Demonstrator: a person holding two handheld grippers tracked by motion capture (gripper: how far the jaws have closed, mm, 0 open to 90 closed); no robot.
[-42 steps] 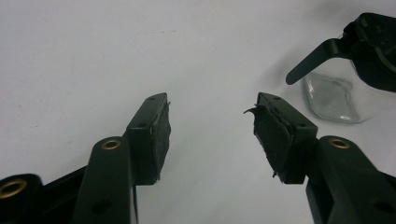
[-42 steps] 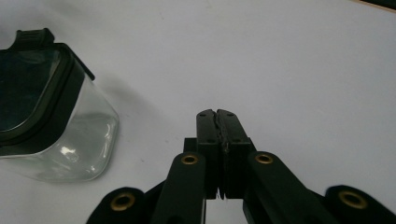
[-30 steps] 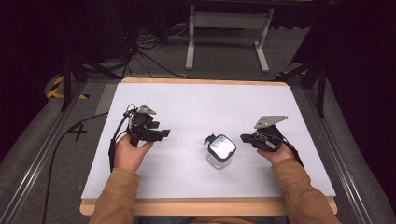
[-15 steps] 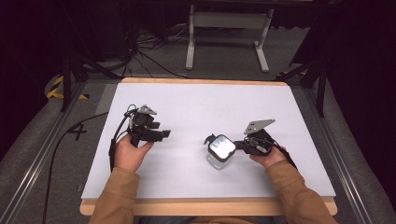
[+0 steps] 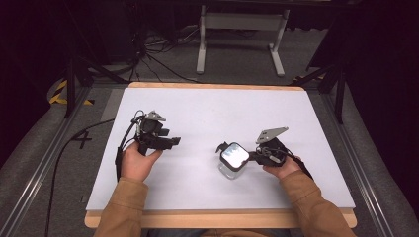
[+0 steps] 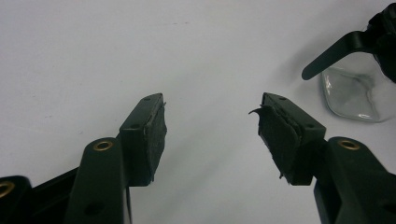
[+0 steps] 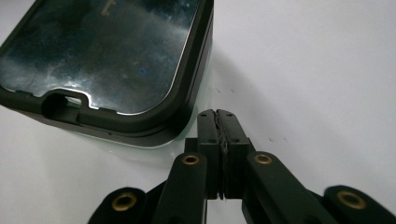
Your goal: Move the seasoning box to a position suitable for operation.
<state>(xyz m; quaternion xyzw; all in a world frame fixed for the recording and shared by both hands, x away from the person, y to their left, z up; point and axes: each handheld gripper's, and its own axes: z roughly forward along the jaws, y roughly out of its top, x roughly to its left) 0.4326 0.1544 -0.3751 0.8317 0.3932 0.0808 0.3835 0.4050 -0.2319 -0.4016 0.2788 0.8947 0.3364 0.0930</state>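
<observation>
Where right gripper meets container, contact unclear.

Overhead light falls bright on the white worktop, surroundings dark. The lid shows mottled glare. Soft shadows lie under the fingers; close views slightly blurred.

The left gripper hovers over the white desk, its jaws spread wide with bare surface between them. At upper right sits a clear glass container, with a black handle-like tab reaching over it.
</observation>
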